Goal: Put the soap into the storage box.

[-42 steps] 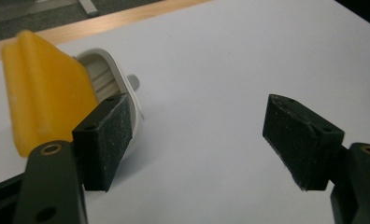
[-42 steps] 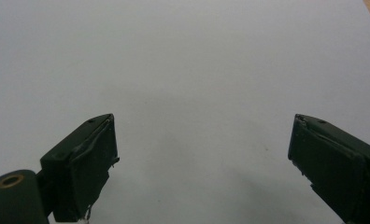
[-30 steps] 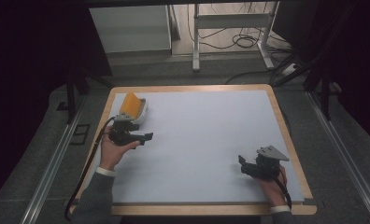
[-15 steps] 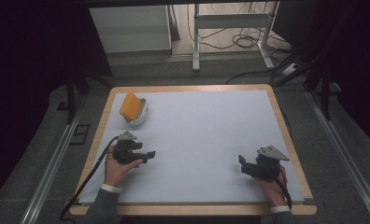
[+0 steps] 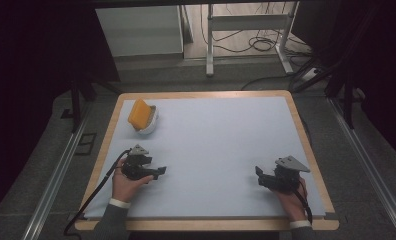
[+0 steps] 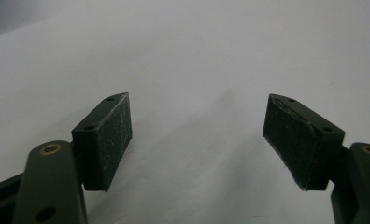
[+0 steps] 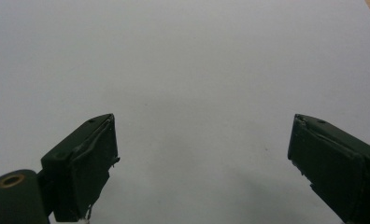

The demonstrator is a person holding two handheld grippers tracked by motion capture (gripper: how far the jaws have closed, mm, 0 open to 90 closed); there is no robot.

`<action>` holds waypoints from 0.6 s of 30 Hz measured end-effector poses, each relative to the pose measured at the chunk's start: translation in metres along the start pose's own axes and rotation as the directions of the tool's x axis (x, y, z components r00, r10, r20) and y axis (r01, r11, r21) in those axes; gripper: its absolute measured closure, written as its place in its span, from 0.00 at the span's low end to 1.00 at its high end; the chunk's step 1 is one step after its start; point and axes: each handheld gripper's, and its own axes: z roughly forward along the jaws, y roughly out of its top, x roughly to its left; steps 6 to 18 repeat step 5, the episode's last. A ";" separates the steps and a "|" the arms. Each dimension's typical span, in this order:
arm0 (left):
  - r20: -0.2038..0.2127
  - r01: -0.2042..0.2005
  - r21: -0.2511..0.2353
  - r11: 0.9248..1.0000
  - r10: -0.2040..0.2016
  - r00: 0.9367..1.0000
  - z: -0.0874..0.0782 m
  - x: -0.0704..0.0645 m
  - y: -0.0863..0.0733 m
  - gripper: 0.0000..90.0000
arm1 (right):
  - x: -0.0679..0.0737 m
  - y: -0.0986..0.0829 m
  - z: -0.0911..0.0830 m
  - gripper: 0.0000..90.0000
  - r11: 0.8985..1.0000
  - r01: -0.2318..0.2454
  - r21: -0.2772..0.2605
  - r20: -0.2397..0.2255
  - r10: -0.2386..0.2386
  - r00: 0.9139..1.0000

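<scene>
Left tool [image 5: 158,172] withdrawn from orange sponge-like block [image 5: 139,113] in white bowl [image 5: 149,126], jaws spread, empty. Right tool [image 5: 260,176] unmoved, jaws spread, empty. Block at table [image 5: 226,145] far-left corner; placement apparently complete.

1. Desk [image 5: 306,145]: rim looks like light wood, smooth; top covered by a pale grey-blue sheet, matt, no glare.
2. Left gripper [image 6: 197,135]: jaws dark matt plastic; pads [image 6: 109,140] rough, speckled, rubber-like; brass-coloured insert in the arm, slightly shiny.
3. Right gripper [image 7: 202,163]: same dark matt plastic; pad edges frayed, surface worn.
4. Sponge [image 5: 139,114]: orange-yellow, matt, looks soft and porous.
5. Bowl [image 5: 150,127]: white, smooth; material not resolved.
6. Sleeve cuff [image 5: 118,203]: white cloth.
7. Floor rails [image 5: 51,185]: bare metal, dull sheen.
</scene>
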 end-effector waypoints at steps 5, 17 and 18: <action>0.009 0.003 -0.011 1.000 -0.003 1.000 -0.002 -0.002 0.002 0.27 | 0.001 0.000 0.000 0.09 1.000 0.009 -0.003 0.000 -0.009 1.000; 0.009 0.003 -0.011 1.000 -0.003 1.000 -0.002 -0.002 0.002 0.27 | 0.001 0.000 0.000 0.09 1.000 0.009 -0.003 0.000 -0.009 1.000; 0.009 0.003 -0.011 1.000 -0.003 1.000 -0.002 -0.002 0.002 0.27 | 0.001 0.000 0.000 0.09 1.000 0.009 -0.003 0.000 -0.009 1.000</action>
